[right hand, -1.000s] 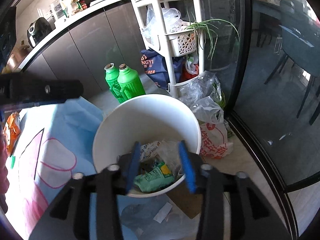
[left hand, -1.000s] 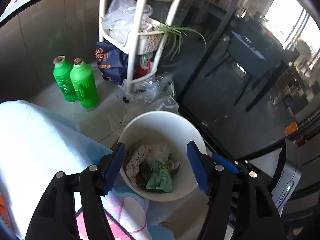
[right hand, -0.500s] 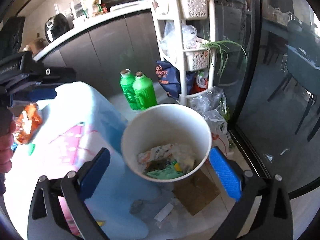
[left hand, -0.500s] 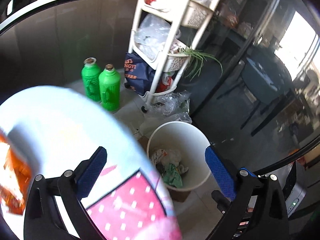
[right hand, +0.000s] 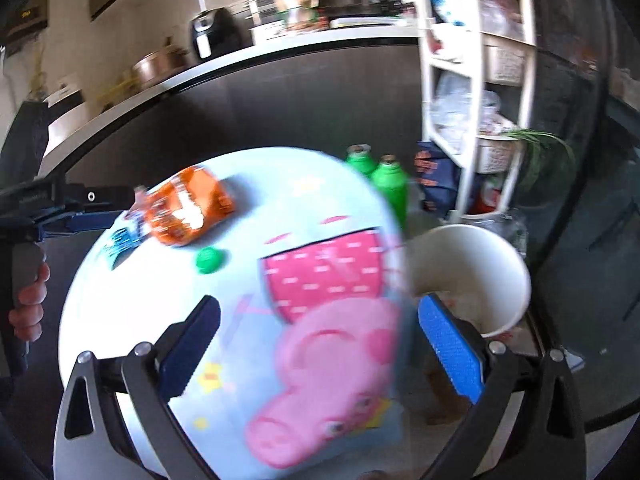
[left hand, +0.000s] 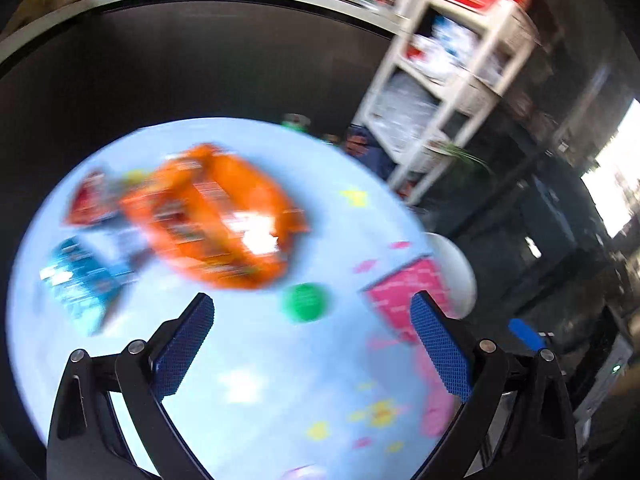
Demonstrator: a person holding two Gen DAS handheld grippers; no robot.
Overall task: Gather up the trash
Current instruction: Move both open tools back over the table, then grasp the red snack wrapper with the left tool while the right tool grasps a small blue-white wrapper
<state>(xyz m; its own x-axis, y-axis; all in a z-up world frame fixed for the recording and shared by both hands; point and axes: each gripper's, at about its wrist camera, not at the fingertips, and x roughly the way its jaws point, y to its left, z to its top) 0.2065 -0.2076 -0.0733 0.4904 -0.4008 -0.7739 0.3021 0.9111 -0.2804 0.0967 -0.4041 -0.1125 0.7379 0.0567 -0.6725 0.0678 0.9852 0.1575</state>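
Where bin [right hand: 472, 264] filled view, orange wrapper [left hand: 216, 216] now ahead, jaws wider

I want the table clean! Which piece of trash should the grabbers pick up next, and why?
Probably the orange wrapper: the left gripper is open, empty and faces it, and it is the biggest piece on the table.

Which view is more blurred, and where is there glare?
Left wrist view: heavy motion blur, the orange bag smeared, glare on its foil. Right wrist view: milder blur, the bin and the bag legible; bright light washes out the table.
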